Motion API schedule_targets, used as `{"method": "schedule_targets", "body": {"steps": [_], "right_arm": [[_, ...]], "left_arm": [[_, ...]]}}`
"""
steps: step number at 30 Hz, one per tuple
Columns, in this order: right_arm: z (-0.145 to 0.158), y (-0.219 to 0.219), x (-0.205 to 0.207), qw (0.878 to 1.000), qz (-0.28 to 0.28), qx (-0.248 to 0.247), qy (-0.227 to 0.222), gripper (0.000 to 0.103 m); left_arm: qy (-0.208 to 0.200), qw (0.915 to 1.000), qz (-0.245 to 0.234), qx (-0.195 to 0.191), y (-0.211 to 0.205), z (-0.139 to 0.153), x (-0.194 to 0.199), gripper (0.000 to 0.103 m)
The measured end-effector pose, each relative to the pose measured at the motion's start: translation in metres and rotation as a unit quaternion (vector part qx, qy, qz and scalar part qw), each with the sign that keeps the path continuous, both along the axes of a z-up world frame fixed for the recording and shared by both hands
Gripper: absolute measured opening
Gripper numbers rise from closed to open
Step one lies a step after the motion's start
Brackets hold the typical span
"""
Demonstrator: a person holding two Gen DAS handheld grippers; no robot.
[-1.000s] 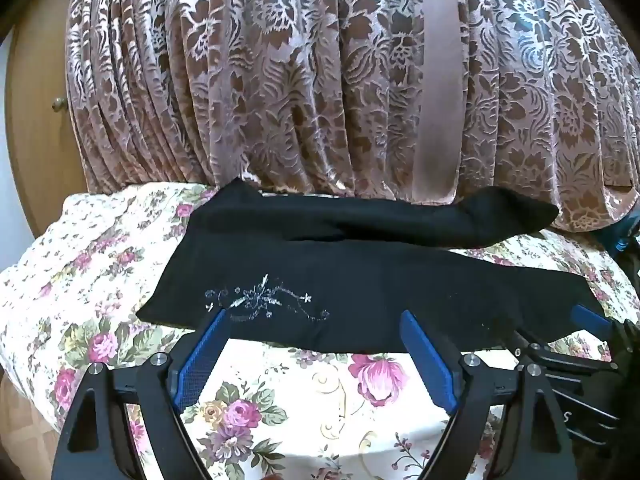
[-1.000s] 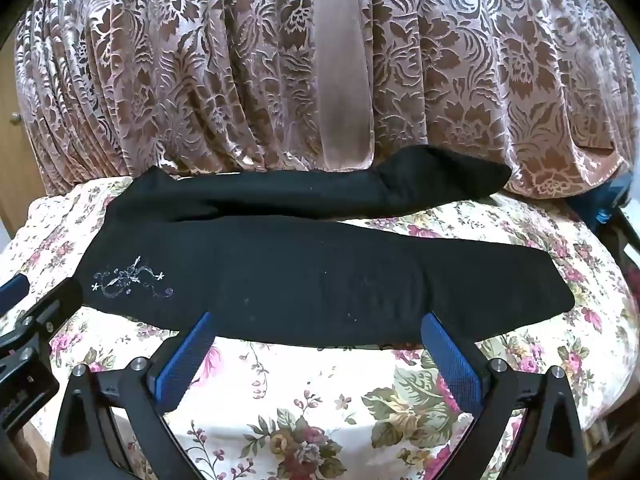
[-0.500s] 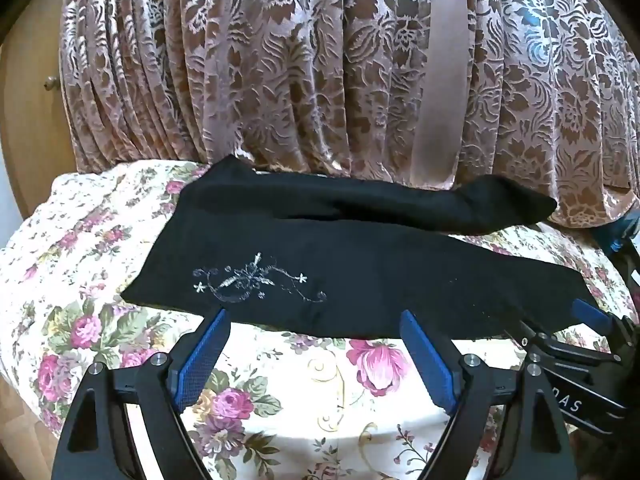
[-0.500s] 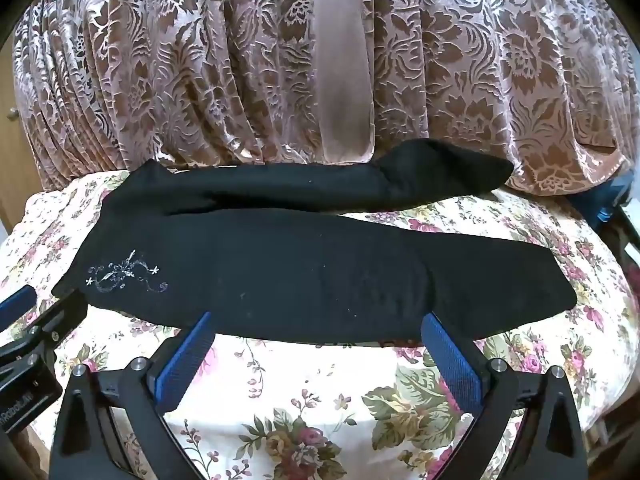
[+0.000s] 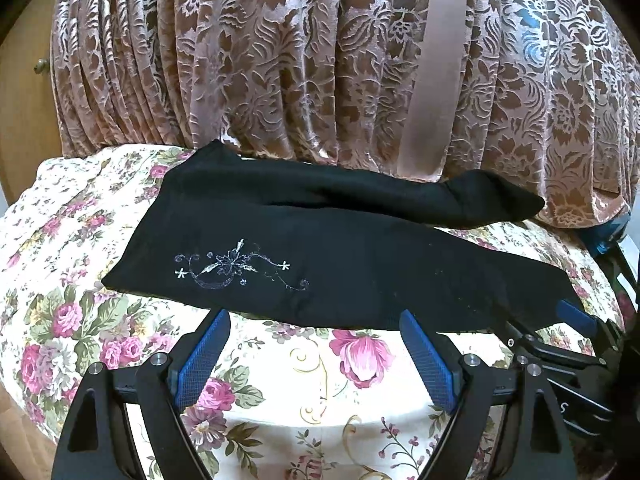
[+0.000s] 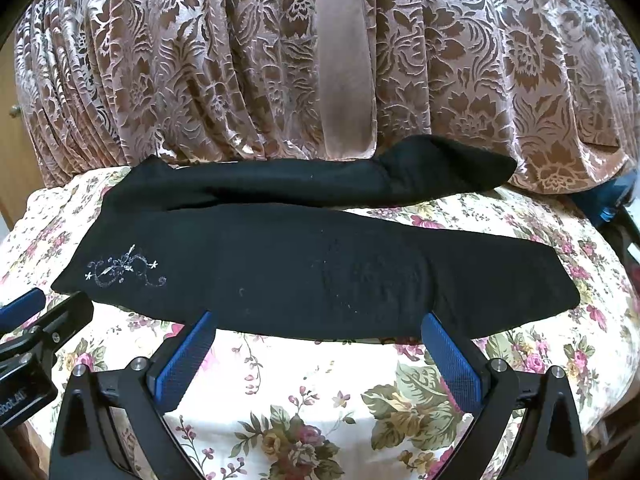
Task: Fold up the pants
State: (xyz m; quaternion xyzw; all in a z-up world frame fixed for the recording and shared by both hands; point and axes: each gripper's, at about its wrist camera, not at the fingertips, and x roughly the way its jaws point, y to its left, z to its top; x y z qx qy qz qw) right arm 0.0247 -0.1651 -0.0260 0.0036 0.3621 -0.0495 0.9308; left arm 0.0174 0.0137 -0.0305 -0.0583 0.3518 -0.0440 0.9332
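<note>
Black pants (image 5: 360, 264) (image 6: 304, 268) lie flat across a floral-covered surface, waist at the left, legs running right. A silver flower embroidery (image 5: 236, 268) (image 6: 124, 268) marks the left end. The far leg (image 6: 320, 184) lies along the curtain's foot. My left gripper (image 5: 314, 320) hovers open just short of the pants' near edge, with nothing between its blue pads. My right gripper (image 6: 318, 322) is open too, at the near edge further right, holding nothing. Each gripper shows at the edge of the other's view.
A brown patterned curtain (image 5: 300, 60) hangs right behind the pants. The floral cloth (image 5: 340, 400) drops off at the front and at both sides. A wooden cabinet door with a knob (image 5: 40, 66) stands at the far left; a blue object (image 6: 608, 204) sits far right.
Both grippers have pulled back and risen slightly, so the pants sit a little farther off in view. The left view has shifted so the embroidery shows more centrally. The pants lie as before.
</note>
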Motion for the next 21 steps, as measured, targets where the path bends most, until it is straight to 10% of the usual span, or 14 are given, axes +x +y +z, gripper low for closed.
{"method": "schedule_targets", "body": {"steps": [21], "right_arm": [[-0.0020, -0.0018, -0.0047, 1.000, -0.002, 0.002, -0.003, 0.103]], "left_arm": [[-0.015, 0.9999, 0.001, -0.003, 0.0005, 0.0045, -0.0060, 0.088]]}}
